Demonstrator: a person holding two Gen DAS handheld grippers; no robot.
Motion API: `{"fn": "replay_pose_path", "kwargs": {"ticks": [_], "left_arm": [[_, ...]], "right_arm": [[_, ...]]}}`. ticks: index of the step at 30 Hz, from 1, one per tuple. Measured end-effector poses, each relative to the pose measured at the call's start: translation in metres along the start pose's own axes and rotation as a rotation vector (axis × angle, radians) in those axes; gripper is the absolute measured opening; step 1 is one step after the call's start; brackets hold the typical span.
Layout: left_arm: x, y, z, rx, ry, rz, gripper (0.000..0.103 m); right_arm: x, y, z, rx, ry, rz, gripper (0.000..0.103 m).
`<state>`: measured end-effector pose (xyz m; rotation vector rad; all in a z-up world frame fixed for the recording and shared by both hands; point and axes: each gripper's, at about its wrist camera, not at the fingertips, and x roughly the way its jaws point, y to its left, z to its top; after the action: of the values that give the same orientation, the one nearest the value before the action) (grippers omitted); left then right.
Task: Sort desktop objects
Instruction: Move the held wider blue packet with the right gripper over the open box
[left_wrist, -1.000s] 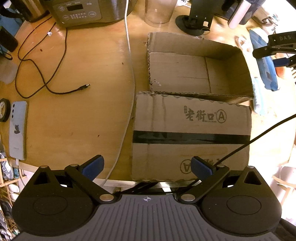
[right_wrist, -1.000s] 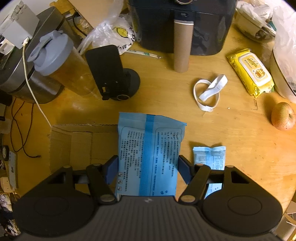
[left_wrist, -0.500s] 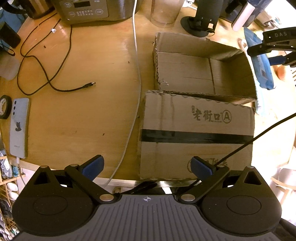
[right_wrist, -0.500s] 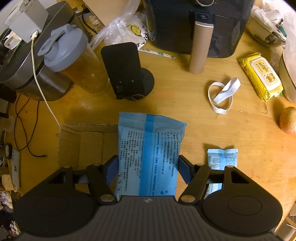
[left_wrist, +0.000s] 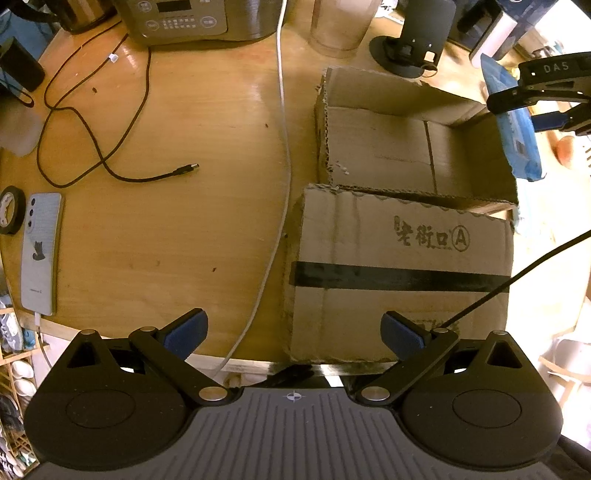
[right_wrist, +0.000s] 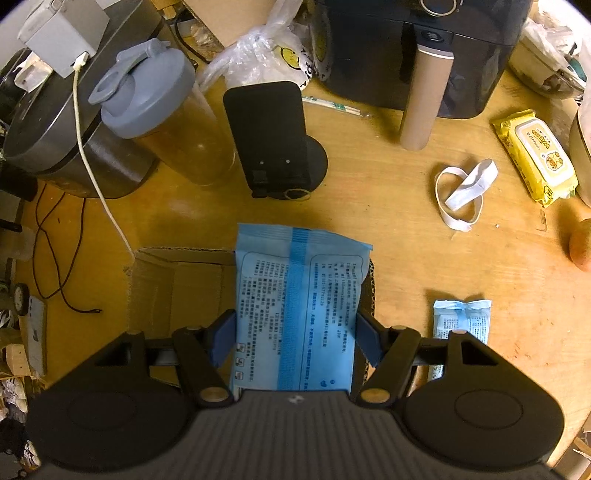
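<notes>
Apple (right_wrist: 581, 249) (cut by frame edge)

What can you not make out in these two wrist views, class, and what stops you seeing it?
- Right wrist view: the cardboard box interior, largely covered by the held blue packet.
- Right wrist view: the small blue sachet, its lower part behind the right gripper.
- Left wrist view: the right gripper, cut off by the frame edge.

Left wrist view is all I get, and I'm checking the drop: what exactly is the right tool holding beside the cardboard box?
Observer: A large blue packet, printed side up, clamped across its width by the right tool.
Operator: Is it over the box?
Observer: From the right wrist, it covers the right end of the cardboard box.
Operator: Any other packet?
Observer: A smaller blue packet lies on the table, right of the box.
</notes>
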<state>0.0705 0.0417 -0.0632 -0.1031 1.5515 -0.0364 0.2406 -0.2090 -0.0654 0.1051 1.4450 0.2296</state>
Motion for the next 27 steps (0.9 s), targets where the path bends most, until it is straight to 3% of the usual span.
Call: {"fn": "replay_pose_path", "kwargs": {"ticks": [27], "left_arm": [[0.004,0.01,0.006,-0.038,0.019,0.005,0.103]], "right_arm": [[0.076,0.008,-0.005,-0.063,0.072,-0.032,0.065]]}}
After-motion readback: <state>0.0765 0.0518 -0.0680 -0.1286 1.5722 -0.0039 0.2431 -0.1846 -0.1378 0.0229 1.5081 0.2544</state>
